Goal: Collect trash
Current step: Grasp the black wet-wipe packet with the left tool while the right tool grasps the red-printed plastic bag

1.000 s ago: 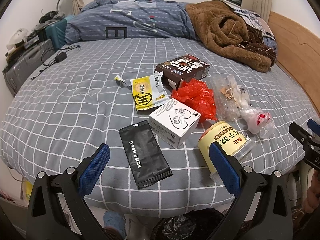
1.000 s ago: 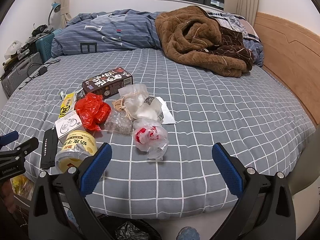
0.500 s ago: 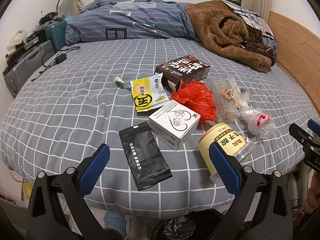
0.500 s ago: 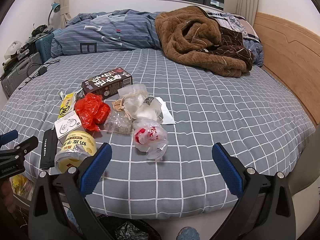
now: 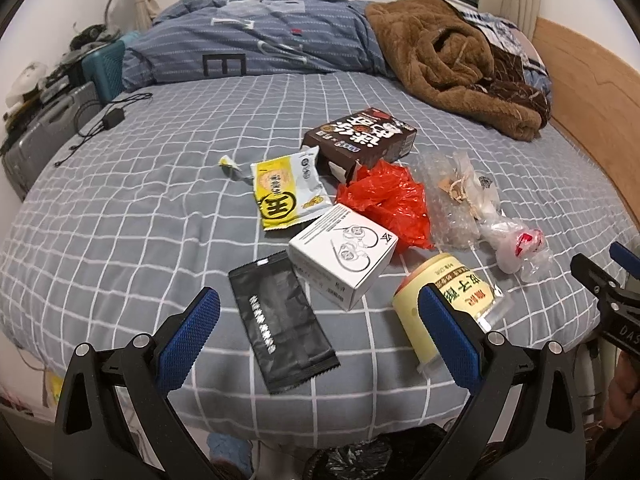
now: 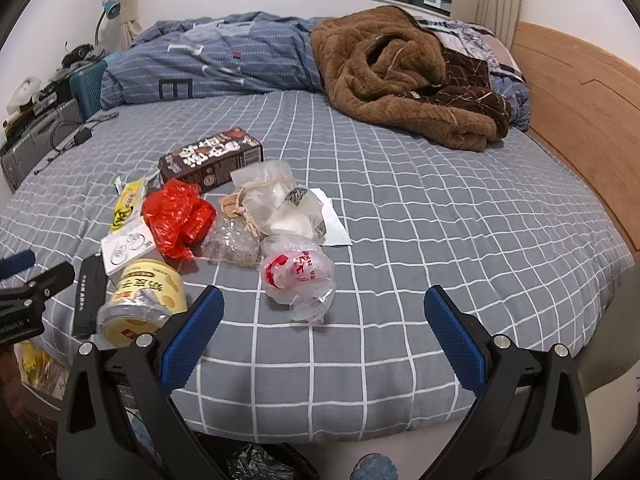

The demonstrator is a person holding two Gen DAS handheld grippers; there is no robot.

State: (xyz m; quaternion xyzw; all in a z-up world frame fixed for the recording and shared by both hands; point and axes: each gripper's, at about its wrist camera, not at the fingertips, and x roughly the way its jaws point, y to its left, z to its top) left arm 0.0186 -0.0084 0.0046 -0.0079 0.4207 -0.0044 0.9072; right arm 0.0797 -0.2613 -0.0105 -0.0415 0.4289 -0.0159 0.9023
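Note:
Trash lies on the grey checked bed: a black wrapper point(image 5: 282, 322), a white earphone box point(image 5: 344, 256), a yellow snack packet point(image 5: 288, 194), a brown carton point(image 5: 360, 140), red plastic point(image 5: 390, 204), a yellow cup point(image 5: 440, 304), clear bags point(image 5: 460, 196) and a white-red bag point(image 6: 298, 276). My left gripper point(image 5: 320, 334) is open and empty, just above the near bed edge before the black wrapper and cup. My right gripper point(image 6: 322, 332) is open and empty, in front of the white-red bag. A black bin bag point(image 6: 256, 462) sits below the bed edge.
A brown fleece blanket point(image 6: 400, 80) and a blue striped duvet point(image 5: 256, 44) lie at the far end. A wooden headboard point(image 6: 580, 104) runs along the right. A suitcase point(image 5: 44, 136), a charger cable point(image 5: 108, 120) and clutter are at the left.

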